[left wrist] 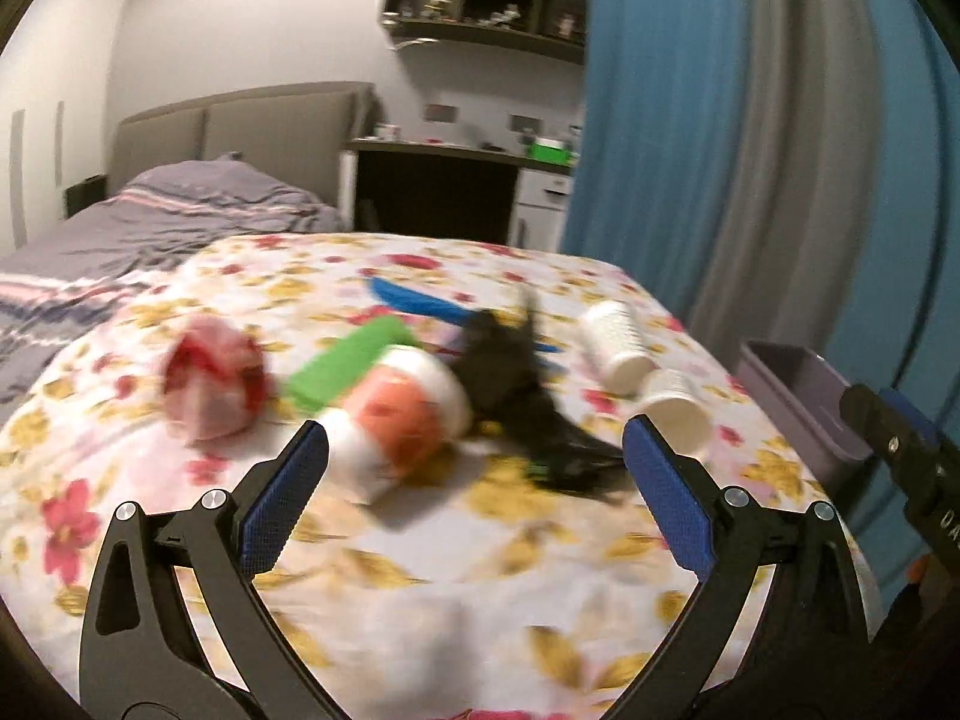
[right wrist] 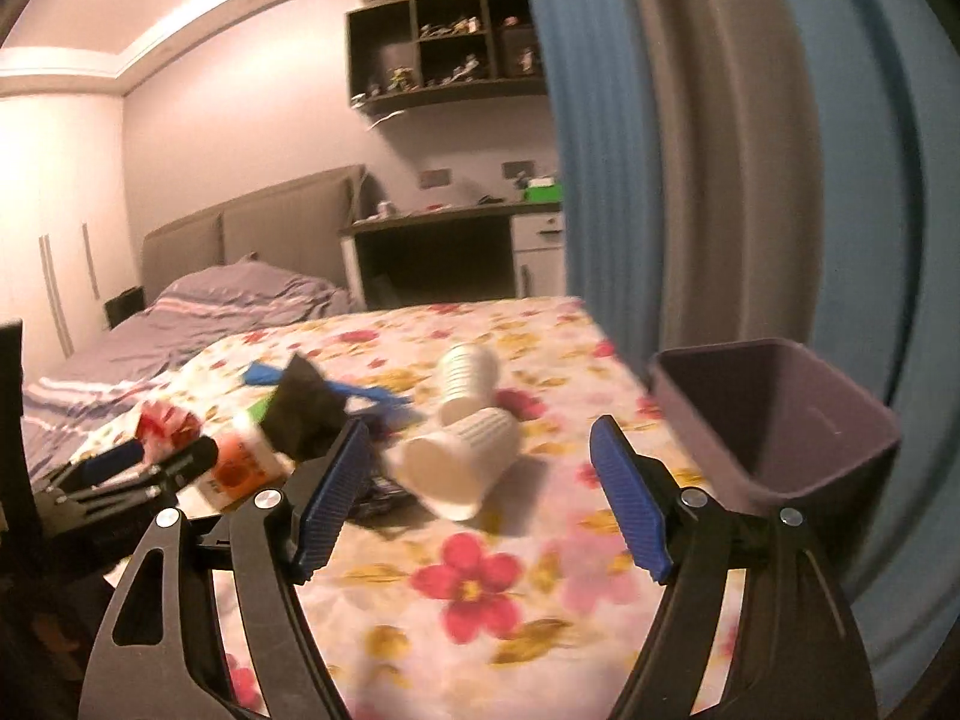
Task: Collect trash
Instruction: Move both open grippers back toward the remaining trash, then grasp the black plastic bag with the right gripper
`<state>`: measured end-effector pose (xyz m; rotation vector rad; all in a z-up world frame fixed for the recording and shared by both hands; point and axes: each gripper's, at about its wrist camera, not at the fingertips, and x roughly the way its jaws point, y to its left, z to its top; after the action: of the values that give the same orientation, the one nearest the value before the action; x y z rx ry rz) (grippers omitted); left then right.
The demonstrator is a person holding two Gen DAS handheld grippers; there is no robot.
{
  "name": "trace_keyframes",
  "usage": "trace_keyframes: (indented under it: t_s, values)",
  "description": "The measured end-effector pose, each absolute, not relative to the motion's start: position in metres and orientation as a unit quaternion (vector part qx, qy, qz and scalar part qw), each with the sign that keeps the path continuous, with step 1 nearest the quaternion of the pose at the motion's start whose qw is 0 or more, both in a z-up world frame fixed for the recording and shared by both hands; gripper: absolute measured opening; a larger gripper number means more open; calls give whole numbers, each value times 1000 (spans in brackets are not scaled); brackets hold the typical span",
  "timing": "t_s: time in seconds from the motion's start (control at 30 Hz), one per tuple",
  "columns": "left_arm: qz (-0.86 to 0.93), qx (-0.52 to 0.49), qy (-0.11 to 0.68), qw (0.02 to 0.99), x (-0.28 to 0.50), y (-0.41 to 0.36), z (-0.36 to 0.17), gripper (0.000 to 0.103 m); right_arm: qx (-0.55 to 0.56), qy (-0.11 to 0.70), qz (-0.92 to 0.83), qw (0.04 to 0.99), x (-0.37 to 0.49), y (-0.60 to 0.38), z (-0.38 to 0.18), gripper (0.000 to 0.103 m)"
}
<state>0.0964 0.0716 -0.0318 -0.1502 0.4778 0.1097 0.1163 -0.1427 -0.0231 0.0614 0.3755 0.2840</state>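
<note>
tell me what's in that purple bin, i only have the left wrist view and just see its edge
Observer: In the right wrist view the purple bin looks empty; only its bare inner walls show.
Operator: is the right gripper holding anything
Observer: No. The right gripper is open, with the nearer white cup lying on its side just ahead between the fingers.
Operator: where's the bin from that cup
Observer: To the cup's right, at the edge of the floral cloth, apart from the cup.
</note>
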Motion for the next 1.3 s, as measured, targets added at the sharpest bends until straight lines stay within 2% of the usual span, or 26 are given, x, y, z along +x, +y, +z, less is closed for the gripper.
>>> trace_keyframes:
  t_s: [0.5, 0.7, 0.83, 0.9, 0.97, 1.07, 1.3]
  values:
    - [144, -124, 224, 956, 69, 162, -34, 97, 6, 244, 220, 945, 175, -37, -43, 74]
    - [148, -130, 229, 953, 71, 176, -38, 97, 24, 274, 237, 932, 211, -15, -52, 71]
    - [139, -129, 235, 953, 73, 177, -42, 97, 22, 286, 244, 926, 225, -4, -55, 59]
    - [131, -128, 236, 954, 74, 176, -44, 97, 16, 294, 248, 923, 229, 1, -58, 47]
    - [121, -130, 236, 955, 75, 175, -45, 97, 11, 302, 252, 919, 233, 4, -61, 23]
    - [107, -131, 239, 956, 78, 173, -46, 97, 5, 302, 258, 918, 231, 3, -63, 6]
    - [69, -116, 248, 959, 86, 156, -49, 97, 23, 256, 264, 930, 210, -20, -41, 3]
